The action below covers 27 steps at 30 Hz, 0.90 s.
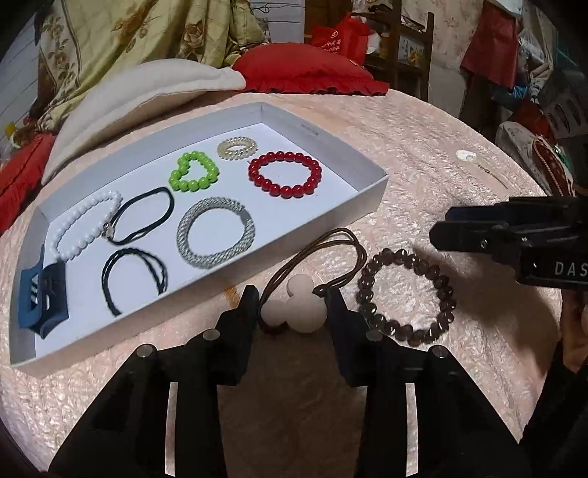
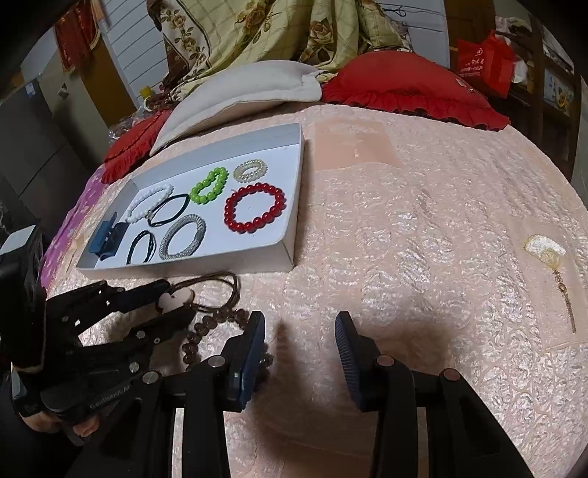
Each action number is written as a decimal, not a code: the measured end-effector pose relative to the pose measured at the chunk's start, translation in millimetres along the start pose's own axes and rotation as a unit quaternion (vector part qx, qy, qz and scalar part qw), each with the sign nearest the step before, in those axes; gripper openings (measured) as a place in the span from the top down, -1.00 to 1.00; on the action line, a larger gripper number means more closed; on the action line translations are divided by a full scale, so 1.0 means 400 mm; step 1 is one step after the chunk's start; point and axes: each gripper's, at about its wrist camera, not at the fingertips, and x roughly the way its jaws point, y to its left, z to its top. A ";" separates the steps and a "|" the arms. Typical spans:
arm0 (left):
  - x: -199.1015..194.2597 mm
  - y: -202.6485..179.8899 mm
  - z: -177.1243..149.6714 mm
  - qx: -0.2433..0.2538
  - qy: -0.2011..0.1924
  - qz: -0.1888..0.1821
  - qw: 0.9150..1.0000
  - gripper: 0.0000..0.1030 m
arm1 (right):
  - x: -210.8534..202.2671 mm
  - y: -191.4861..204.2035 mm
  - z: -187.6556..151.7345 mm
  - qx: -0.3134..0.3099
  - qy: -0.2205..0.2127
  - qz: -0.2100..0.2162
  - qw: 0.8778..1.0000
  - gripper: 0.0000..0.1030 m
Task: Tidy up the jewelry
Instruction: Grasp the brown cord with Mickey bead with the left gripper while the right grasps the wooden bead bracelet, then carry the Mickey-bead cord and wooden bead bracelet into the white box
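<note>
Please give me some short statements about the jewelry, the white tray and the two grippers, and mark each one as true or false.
1. The red bead bracelet lies inside the white tray. True.
2. The dark bead bracelet lies inside the tray. False: it lies outside, on the pink cover.
3. The left gripper has the hair tie's white charm between its fingers. True.
4. The right gripper holds the green bracelet. False: nothing is between its fingers; that bracelet lies in the tray.

Behind the pink bedspread [image 2: 422, 228] lie a red frilled pillow [image 2: 411, 88], a cream cushion [image 2: 242, 92] and a floral quilt [image 2: 257, 33].
</note>
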 end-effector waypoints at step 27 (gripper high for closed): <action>-0.142 0.080 -0.058 -0.072 -0.005 0.019 0.997 0.30 | 0.055 0.155 -0.054 -0.160 0.014 -0.025 0.987 0.84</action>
